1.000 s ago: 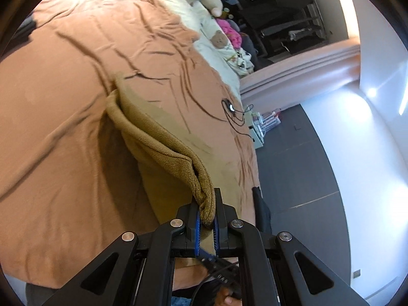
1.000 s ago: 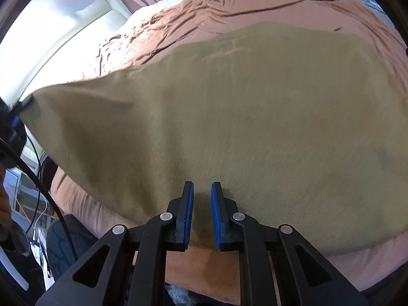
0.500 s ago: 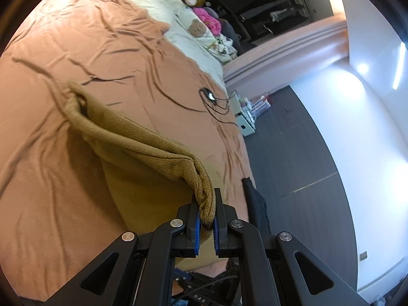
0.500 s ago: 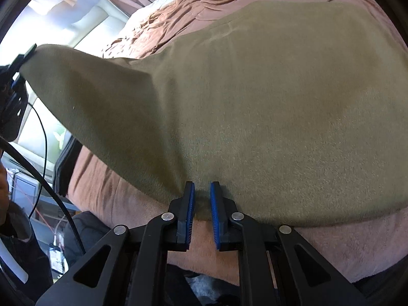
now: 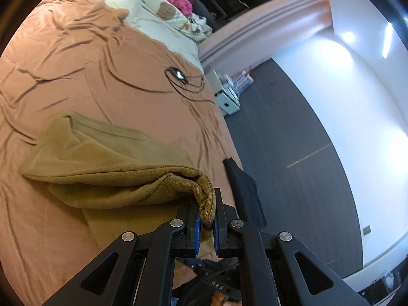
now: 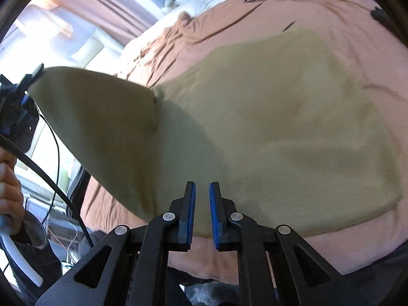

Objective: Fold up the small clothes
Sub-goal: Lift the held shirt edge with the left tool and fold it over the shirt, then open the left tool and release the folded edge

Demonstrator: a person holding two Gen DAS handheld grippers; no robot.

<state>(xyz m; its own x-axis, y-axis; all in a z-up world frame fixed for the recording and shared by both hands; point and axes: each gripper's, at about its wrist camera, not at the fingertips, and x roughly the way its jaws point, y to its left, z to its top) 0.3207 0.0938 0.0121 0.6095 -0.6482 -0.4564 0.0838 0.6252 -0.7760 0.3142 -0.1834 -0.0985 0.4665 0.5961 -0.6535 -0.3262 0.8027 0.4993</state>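
Note:
A tan cloth (image 6: 280, 127) lies spread on the brown bedspread (image 6: 344, 20). My left gripper (image 5: 206, 219) is shut on one corner of the cloth (image 5: 107, 168) and holds that corner lifted above the bed; it also shows at the left edge of the right wrist view (image 6: 25, 91). My right gripper (image 6: 202, 211) hovers over the near edge of the cloth with a narrow gap between its blue pads. It holds nothing.
A black cable with a small device (image 5: 178, 76) lies on the bedspread further up. Pillows and soft toys (image 5: 168, 7) sit at the bed's head. A dark cloth (image 5: 244, 191) hangs at the bed's right edge, beside dark floor (image 5: 293, 140).
My left gripper has lifted the cloth corner higher and carried it inward, so the raised flap folds over the rest. My right gripper stays over the near edge.

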